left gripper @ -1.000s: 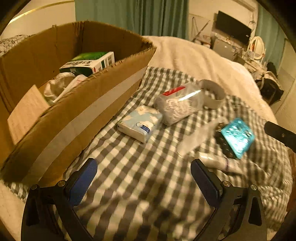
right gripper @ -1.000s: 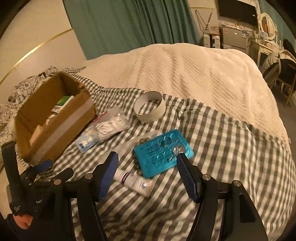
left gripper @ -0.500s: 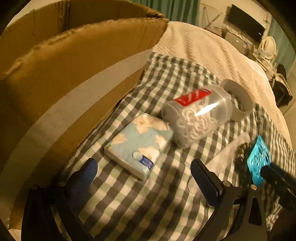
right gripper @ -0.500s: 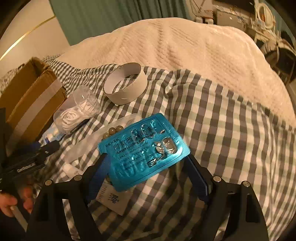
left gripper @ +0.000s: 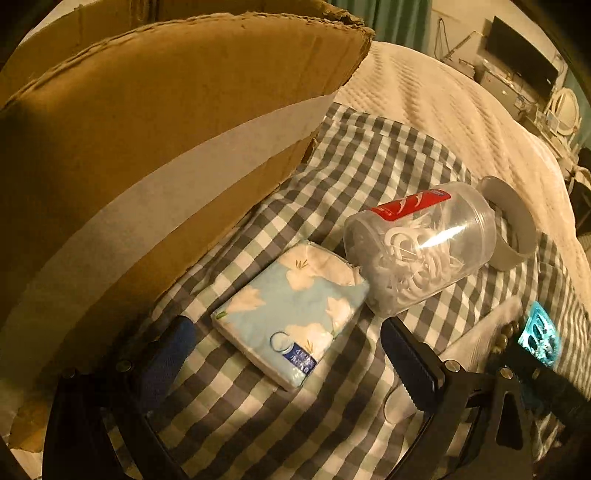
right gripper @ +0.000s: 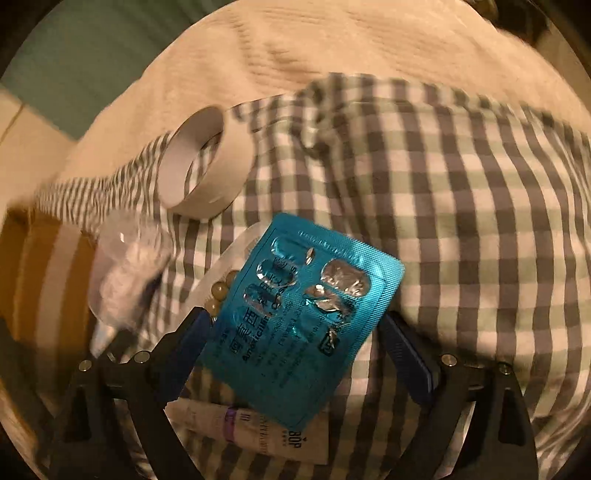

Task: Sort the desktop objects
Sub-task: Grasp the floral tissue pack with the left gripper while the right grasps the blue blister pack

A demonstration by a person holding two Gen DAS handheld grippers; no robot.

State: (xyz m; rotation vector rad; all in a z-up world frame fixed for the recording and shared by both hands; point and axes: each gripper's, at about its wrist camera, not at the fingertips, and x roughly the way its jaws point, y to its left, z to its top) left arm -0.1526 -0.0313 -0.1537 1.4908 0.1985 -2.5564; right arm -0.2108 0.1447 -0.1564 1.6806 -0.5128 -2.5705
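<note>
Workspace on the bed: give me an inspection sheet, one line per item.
Surface: grey checked cloth spread over a cream bedspread.
Job's things: cardboard box at left; tissue pack beside it, touching a lying clear jar of floss picks; tape ring; teal pill sheet overlapping a cream tube; small round beads on a clear bag.
Clutter: nothing seen.
Grippers: left gripper open around the tissue pack; right gripper open around the pill sheet.
Cables: thin dangling wires, far wall.
Surroundings: green curtain, dark screen, round mirror.
</note>
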